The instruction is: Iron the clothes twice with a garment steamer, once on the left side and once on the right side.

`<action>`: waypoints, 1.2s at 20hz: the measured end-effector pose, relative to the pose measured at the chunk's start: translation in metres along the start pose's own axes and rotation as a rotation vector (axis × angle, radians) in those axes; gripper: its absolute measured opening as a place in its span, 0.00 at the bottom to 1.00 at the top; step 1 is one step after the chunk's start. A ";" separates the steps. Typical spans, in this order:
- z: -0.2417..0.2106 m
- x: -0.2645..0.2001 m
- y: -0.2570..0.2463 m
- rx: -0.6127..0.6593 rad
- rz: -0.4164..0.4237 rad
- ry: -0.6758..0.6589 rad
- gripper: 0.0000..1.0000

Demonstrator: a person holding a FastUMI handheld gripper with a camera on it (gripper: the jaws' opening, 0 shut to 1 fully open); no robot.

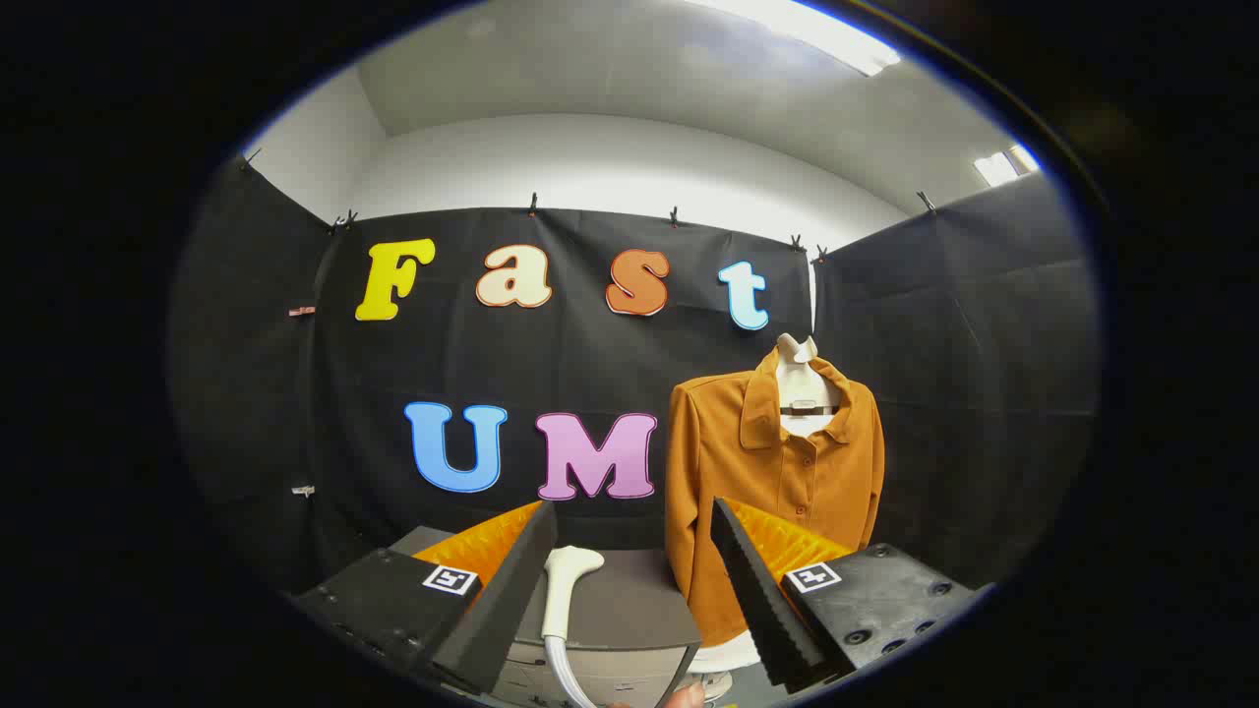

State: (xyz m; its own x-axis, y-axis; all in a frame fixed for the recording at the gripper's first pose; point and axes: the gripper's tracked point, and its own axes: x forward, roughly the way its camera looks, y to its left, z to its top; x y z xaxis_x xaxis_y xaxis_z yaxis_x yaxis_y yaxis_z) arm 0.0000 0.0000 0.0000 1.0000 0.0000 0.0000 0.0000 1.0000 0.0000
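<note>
Between the wide-open gripper (634,590) fingers lies the steamer (566,585), untouched.

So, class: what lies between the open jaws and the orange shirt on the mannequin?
In the gripper view, the white steamer head rests on a grey cabinet between the jaws of the gripper; the orange shirt hangs beyond.

Tool (629,590): two fingers (502,600) spread wide apart, level, pointing forward toward 12 o'clock, nothing pressed between them; a fingertip (686,696) of the person visible at 6 o'clock, low between them.
</note>
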 end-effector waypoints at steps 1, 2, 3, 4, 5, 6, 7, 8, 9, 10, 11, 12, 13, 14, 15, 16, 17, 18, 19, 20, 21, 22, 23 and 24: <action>-0.001 -0.001 0.001 0.000 0.002 0.002 0.98; -0.001 -0.002 0.002 0.002 0.004 0.003 0.98; -0.002 -0.003 0.004 0.003 0.006 0.006 0.98; -0.002 -0.004 0.005 0.004 0.007 0.007 0.98; -0.003 -0.004 0.006 0.004 0.010 0.007 0.98; -0.003 -0.005 0.008 0.003 0.010 0.007 0.98; -0.003 -0.005 0.008 0.002 0.010 0.007 0.98; -0.002 -0.007 0.008 0.002 0.010 0.006 0.98; -0.003 -0.006 0.009 0.003 0.010 0.007 0.98; -0.003 -0.007 0.010 0.004 0.012 0.007 0.98; -0.003 -0.007 0.012 0.003 0.012 0.007 0.98; -0.004 -0.008 0.012 0.001 0.013 0.007 0.98; -0.004 -0.008 0.013 0.000 0.014 0.007 0.98; -0.004 -0.009 0.015 0.000 0.016 0.008 0.98; -0.003 -0.009 0.016 0.000 0.018 0.008 0.98; -0.004 -0.010 0.017 0.001 0.021 0.008 0.98; -0.005 -0.010 0.018 0.003 0.025 0.010 0.98; -0.006 -0.008 0.020 0.007 0.028 0.015 0.98; -0.010 -0.008 0.021 0.011 0.027 0.024 0.98; -0.014 -0.007 0.022 0.017 0.027 0.035 0.98; -0.018 -0.005 0.026 0.023 0.033 0.046 0.98; -0.023 -0.002 0.030 0.031 0.043 0.057 0.98; -0.030 0.002 0.036 0.035 0.054 0.075 0.98; -0.041 0.006 0.040 0.028 0.063 0.104 0.97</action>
State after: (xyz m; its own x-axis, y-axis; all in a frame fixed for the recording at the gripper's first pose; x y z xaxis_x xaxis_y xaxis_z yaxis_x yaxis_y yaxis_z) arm 0.0061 0.0402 -0.0408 0.9926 0.0644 -0.1027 -0.0615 0.9976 0.0310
